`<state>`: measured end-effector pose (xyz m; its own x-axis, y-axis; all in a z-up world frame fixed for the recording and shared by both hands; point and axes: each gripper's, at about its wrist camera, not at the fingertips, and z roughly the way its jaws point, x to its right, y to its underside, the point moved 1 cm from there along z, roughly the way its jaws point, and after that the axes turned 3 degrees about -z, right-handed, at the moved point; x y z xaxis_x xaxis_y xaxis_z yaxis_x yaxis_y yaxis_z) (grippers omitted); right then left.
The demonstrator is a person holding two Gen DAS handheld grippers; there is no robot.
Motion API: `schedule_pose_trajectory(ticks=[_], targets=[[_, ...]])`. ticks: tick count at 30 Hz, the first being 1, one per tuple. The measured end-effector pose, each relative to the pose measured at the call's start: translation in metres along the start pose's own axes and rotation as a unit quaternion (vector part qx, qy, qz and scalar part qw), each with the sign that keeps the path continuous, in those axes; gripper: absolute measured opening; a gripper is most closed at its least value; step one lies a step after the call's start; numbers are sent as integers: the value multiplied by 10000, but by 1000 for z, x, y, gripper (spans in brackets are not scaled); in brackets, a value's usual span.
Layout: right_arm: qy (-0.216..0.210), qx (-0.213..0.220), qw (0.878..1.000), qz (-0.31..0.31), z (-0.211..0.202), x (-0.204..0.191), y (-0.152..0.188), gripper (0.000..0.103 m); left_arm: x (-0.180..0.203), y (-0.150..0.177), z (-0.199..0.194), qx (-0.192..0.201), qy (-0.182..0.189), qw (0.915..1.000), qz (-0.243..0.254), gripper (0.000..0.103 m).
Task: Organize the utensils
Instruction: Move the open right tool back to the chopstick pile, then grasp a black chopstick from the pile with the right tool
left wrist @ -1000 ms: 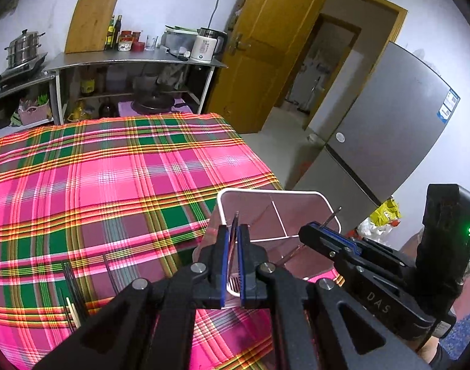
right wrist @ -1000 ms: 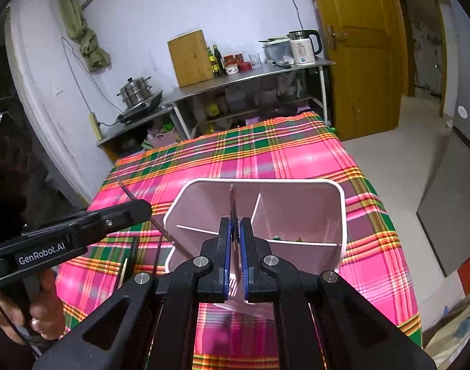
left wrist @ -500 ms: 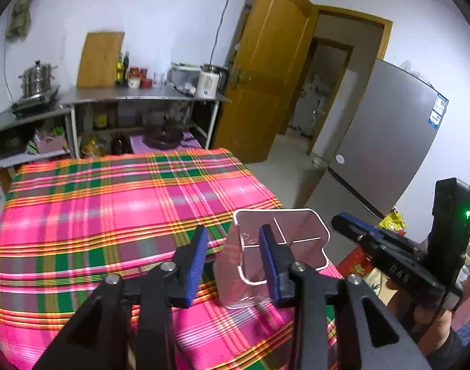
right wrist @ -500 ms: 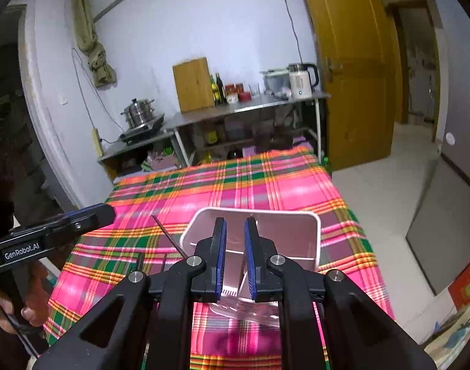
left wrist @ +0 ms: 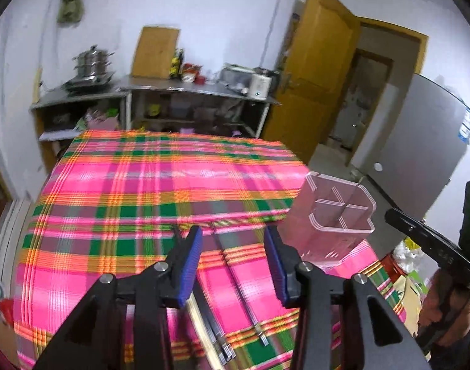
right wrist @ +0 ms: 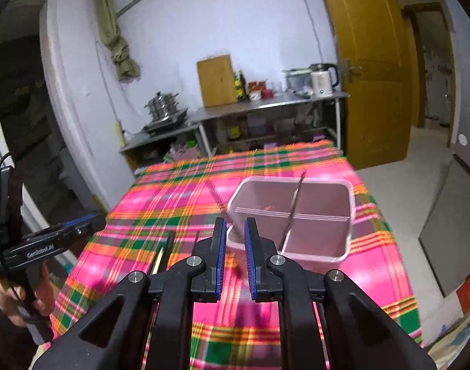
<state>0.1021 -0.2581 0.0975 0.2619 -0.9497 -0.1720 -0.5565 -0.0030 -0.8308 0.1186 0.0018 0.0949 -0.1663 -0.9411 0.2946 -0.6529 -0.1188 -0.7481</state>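
I see the pink divided holder (right wrist: 315,215) near the table's right edge with two chopsticks (right wrist: 292,212) leaning in it; more chopsticks (left wrist: 225,305) lie on the plaid cloth (left wrist: 142,191), shown best in my left view. Left gripper (left wrist: 231,262) and right gripper (right wrist: 235,256) both gape, empty.

one chopstick (right wrist: 293,212) leans in the divided holder (right wrist: 315,254) on the table (right wrist: 179,197), more chopsticks (left wrist: 231,280) lying left of it.

Pink divided holder (right wrist: 315,240) upright — one chopstick (right wrist: 292,212) leaning inside.
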Motion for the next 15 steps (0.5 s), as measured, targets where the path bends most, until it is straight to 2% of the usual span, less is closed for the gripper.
schedule_pose_trajectory(ticks=[5,8,15], targets=[[-232,-360,9990,-109,18,-18,25,12,-25,28,6,-242,-292,9992,-142,41],[-325,-551,9978,-170,28,-26,36,12,-33,43,13,-422,-484,9978,-143,37],[-525,-986,9932,-314,57,-46,59,12,-50,68,40,-877,-656,9937,-245,32]])
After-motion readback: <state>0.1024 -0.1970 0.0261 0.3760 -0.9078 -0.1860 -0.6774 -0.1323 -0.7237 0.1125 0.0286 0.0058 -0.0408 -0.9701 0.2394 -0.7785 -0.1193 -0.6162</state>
